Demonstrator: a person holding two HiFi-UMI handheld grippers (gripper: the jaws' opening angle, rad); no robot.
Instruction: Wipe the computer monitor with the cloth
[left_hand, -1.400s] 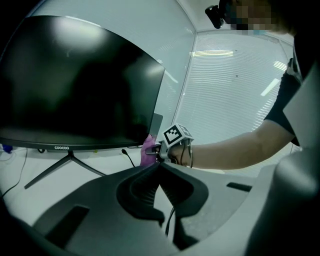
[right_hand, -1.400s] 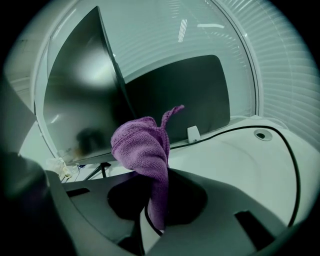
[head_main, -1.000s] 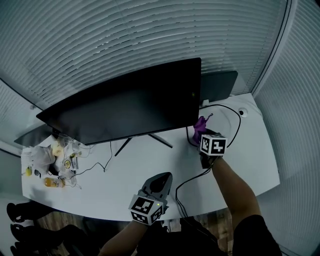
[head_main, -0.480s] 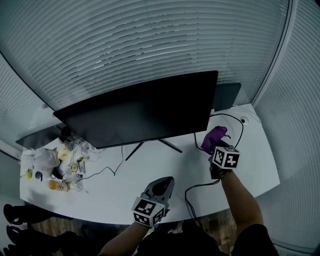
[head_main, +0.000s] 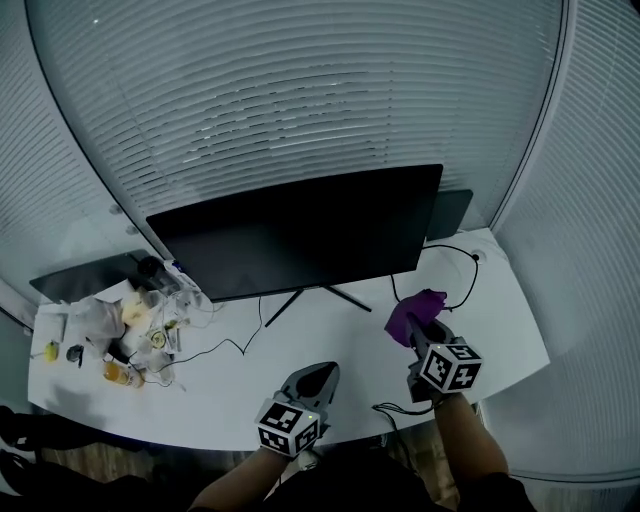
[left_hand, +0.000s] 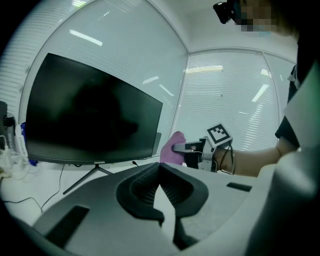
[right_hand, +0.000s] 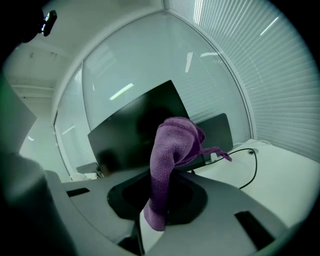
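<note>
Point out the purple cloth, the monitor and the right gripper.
purple cloth (right_hand: 172, 145), right gripper view, on the bunched upper fold.
monitor (head_main: 300, 235), head view, middle of the dark screen.
right gripper (head_main: 416, 328), head view, between its fingertips, where they clamp the purple cloth.

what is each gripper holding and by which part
The right gripper is shut on the purple cloth, pinching it near one end; the rest stands above the jaws. The left gripper is shut and holds nothing.

Left tool (head_main: 322, 372) low, jaws together, right tool (head_main: 417, 327) forward, jaws clamping cloth (head_main: 406, 310)
</note>
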